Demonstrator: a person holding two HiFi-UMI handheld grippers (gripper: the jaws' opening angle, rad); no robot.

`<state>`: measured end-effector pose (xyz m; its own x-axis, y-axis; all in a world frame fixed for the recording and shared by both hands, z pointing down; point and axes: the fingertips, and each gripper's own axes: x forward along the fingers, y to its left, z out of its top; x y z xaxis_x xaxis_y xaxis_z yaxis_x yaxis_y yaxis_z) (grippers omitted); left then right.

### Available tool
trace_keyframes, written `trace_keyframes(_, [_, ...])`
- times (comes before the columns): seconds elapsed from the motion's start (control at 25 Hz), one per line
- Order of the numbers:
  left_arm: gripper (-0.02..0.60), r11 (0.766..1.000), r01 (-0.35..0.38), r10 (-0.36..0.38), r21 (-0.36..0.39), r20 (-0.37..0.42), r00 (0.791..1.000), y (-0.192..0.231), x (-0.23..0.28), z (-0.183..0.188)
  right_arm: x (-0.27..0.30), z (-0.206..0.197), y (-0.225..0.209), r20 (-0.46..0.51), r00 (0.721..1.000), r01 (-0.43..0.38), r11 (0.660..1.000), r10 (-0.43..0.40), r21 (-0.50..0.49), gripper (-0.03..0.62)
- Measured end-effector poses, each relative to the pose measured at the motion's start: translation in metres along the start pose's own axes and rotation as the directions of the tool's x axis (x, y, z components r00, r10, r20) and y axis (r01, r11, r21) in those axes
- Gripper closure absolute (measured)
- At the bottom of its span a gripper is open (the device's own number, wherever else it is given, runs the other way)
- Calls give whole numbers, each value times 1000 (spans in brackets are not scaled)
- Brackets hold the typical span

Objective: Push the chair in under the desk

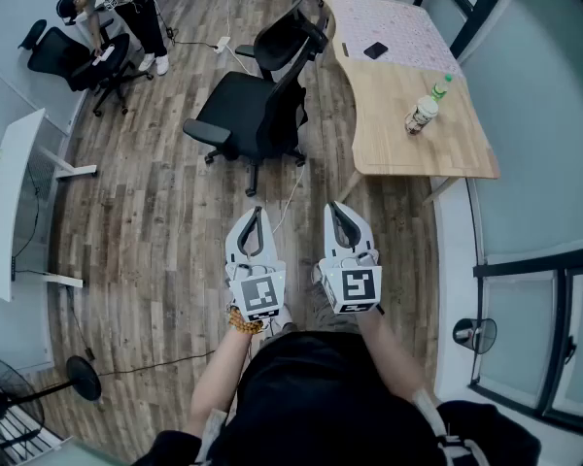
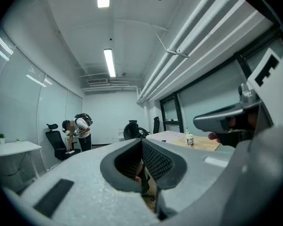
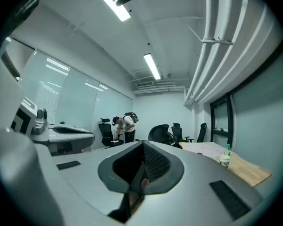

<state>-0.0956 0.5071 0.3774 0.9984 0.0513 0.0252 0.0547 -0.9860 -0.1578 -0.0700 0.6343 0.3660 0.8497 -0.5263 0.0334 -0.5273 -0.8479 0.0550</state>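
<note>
A black office chair (image 1: 257, 100) stands on the wood floor, pulled out to the left of the wooden desk (image 1: 437, 144), its back toward the desk. The same chair (image 2: 132, 130) (image 3: 161, 134) shows far off in both gripper views. My left gripper (image 1: 257, 214) and right gripper (image 1: 338, 208) are held side by side, level, well short of the chair. Both are shut with nothing between the jaws.
On the desk stand a cup (image 1: 421, 115), a green-capped bottle (image 1: 440, 87) and a dark phone (image 1: 376, 50). A person (image 1: 126, 3) bends over another black chair (image 1: 78, 61) at the far left. A white table (image 1: 5, 197) lies left, a fan (image 1: 10, 406) bottom left.
</note>
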Motion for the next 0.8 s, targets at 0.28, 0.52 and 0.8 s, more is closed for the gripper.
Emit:
trace_keyframes(0.28, [580,1000,-6,6,16,-9,1000,-32,55,6,36,-17,-57,-41,998,-42,998,44,38,592])
trace_keyframes(0.52, [580,999,-27,28,32,-36,999,-53,101,6,65,-27,-99,-57,993,-96,994,99,61,592])
trace_keyframes(0.8, [580,998,-43,47,55,-66,997,-81,146,3,93,-53,-146,-102,985,-133,987,142,89,592])
